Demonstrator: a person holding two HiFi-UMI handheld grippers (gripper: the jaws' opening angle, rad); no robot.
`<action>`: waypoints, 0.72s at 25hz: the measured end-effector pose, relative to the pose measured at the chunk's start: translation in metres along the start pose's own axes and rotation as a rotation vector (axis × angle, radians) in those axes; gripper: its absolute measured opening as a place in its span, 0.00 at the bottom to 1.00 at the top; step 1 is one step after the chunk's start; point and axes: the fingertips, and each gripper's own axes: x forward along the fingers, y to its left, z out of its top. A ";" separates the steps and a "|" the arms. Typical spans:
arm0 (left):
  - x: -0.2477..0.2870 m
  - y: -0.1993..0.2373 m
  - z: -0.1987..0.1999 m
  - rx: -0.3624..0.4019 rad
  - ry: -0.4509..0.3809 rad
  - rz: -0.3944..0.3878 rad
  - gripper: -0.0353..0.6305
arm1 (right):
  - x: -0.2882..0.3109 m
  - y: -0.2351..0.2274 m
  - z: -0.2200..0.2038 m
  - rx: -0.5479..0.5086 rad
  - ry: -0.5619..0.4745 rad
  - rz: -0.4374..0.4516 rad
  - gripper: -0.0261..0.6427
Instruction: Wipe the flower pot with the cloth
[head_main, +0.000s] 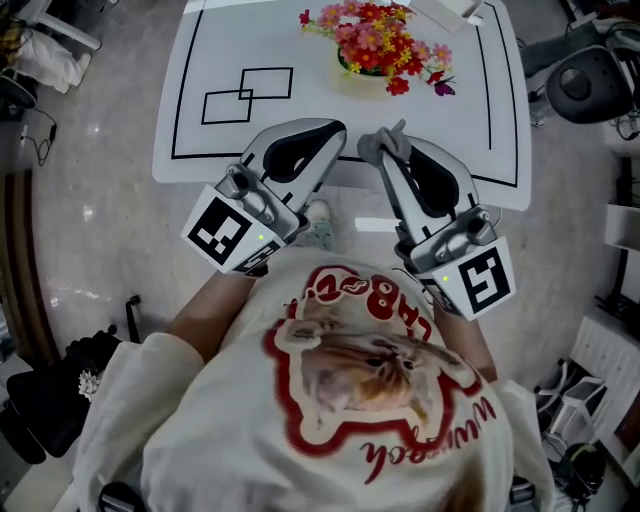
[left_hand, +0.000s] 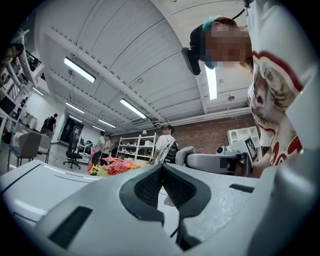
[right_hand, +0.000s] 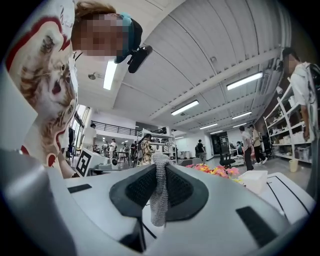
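A pot of red, pink and yellow flowers (head_main: 372, 45) stands at the far middle of the white table (head_main: 250, 40); the blooms (left_hand: 112, 166) (right_hand: 217, 171) show low in both gripper views. My right gripper (head_main: 385, 150) is shut on a grey cloth (head_main: 385, 143), a knitted strip (right_hand: 160, 192) standing up between its jaws. My left gripper (head_main: 335, 133) is shut with nothing in it, its dark pads (left_hand: 161, 187) pressed together. Both grippers hover over the table's near edge, tips close together, well short of the pot.
A white box (head_main: 455, 12) (right_hand: 260, 181) lies at the table's far right. Black outlined rectangles (head_main: 245, 93) mark the table's left half. An office chair (head_main: 590, 80) stands to the right and a dark bag (head_main: 55, 390) on the floor at left. Several people (left_hand: 165, 145) stand far off.
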 end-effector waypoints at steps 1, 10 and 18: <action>0.000 -0.009 -0.001 0.001 0.001 0.000 0.06 | -0.009 0.003 0.001 0.001 -0.003 -0.001 0.10; -0.013 -0.115 -0.003 0.027 -0.030 0.015 0.06 | -0.106 0.039 0.023 -0.037 -0.039 0.016 0.10; -0.041 -0.224 0.005 0.061 -0.068 0.077 0.06 | -0.206 0.098 0.050 -0.083 -0.082 0.067 0.10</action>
